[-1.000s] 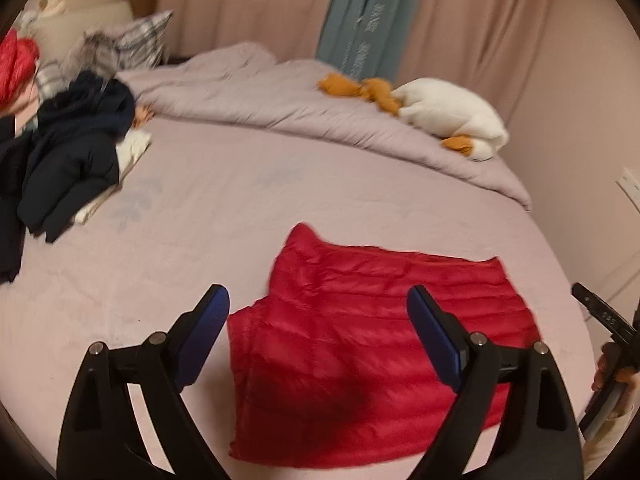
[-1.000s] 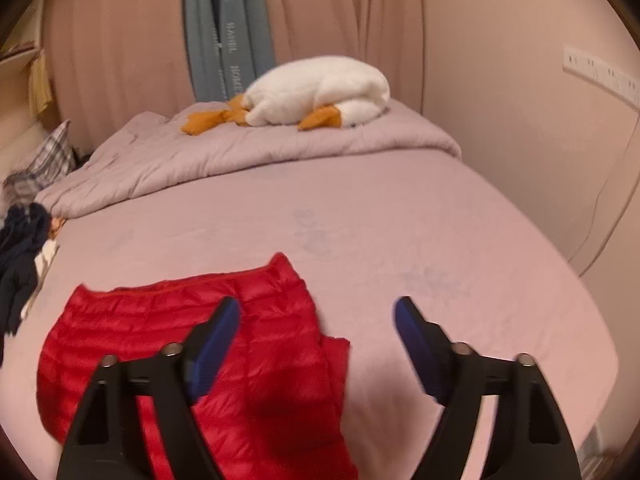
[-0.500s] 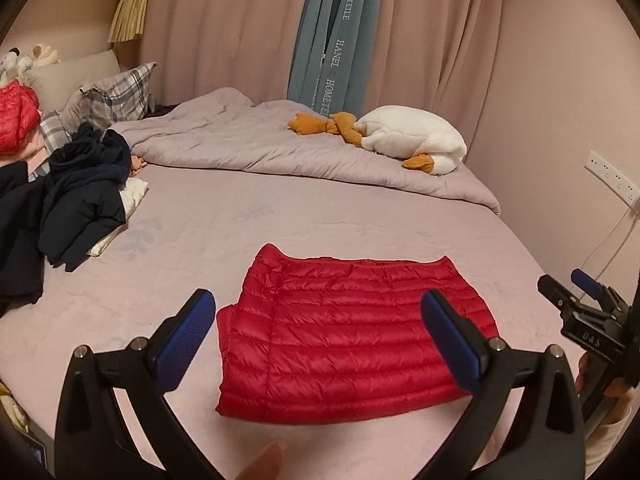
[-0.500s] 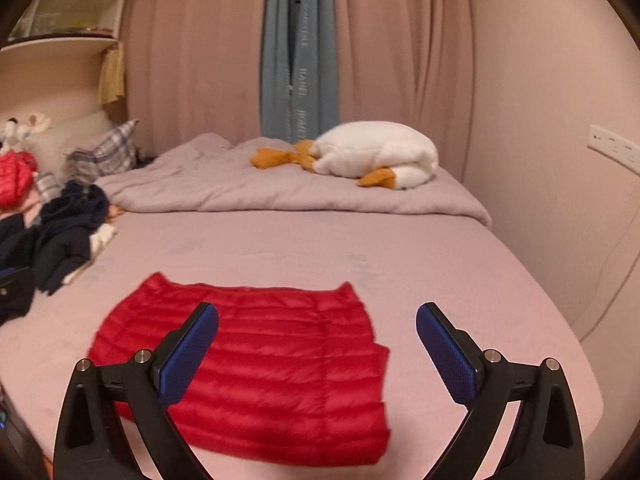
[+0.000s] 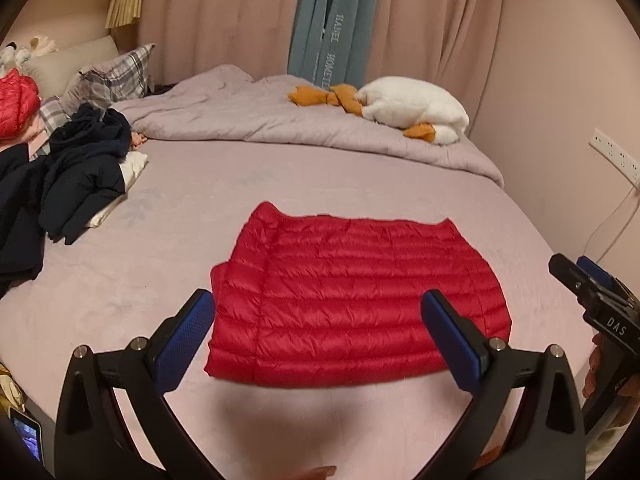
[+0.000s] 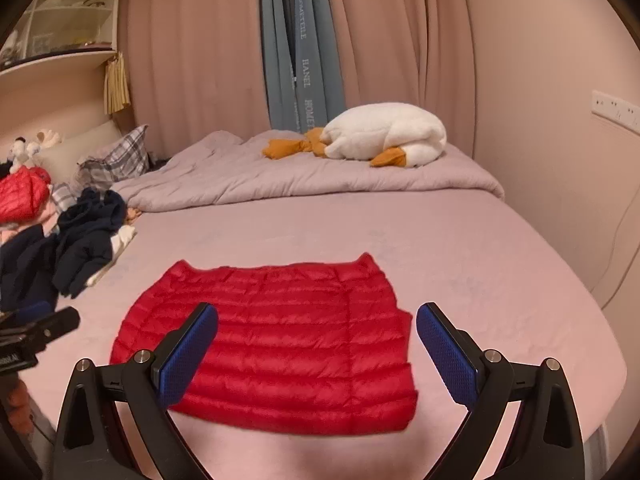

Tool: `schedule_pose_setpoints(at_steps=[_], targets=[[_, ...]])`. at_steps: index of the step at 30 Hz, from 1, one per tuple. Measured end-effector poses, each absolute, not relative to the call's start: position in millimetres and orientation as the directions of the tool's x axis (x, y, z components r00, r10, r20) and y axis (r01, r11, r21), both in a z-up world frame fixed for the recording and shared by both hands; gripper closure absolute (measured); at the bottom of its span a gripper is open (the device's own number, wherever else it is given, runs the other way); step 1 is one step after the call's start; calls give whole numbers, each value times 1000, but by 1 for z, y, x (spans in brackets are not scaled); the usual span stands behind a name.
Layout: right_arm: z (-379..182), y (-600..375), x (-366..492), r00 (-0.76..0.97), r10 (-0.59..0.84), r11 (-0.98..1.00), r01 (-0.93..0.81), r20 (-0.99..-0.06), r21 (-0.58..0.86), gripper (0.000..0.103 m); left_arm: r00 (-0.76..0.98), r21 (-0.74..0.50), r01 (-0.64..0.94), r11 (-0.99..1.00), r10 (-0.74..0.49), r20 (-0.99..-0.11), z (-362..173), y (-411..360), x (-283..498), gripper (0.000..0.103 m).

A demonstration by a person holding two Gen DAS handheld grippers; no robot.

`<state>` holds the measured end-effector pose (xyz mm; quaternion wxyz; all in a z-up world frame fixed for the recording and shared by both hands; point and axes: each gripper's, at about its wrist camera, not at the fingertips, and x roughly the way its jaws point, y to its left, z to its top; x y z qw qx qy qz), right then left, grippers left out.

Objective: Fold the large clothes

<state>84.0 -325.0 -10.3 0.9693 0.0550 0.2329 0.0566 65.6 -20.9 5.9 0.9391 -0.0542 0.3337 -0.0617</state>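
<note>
We've got both the left gripper and right gripper spread wide and empty, red down jacket flat on the bed just ahead, long axis left-right, neither nearer.

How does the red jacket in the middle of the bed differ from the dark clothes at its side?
The red jacket lies flat, folded into a neat rectangle; the dark clothes sit bunched in a heap. The jacket is bright red and quilted, the heap navy and smooth. Both rest on the bed, untouched by either gripper.
</note>
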Motion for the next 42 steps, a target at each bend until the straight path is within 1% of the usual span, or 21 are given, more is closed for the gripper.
schedule_pose_setpoints(at_steps=[16,36,42], targets=[[-15,-306,79,864,175,983,-129,-473,127,4,753,-174,83,981,-176,-634,3,-16,66,0],[-17,-297,80,852,165,986,-126,-497,111,4,739,-180,109,978,-201,-643,0,-14,66,0],[-17,-295,79,851,167,985,-129,-498,111,4,724,-187,114,976,-210,-657,-4,-14,68,0]])
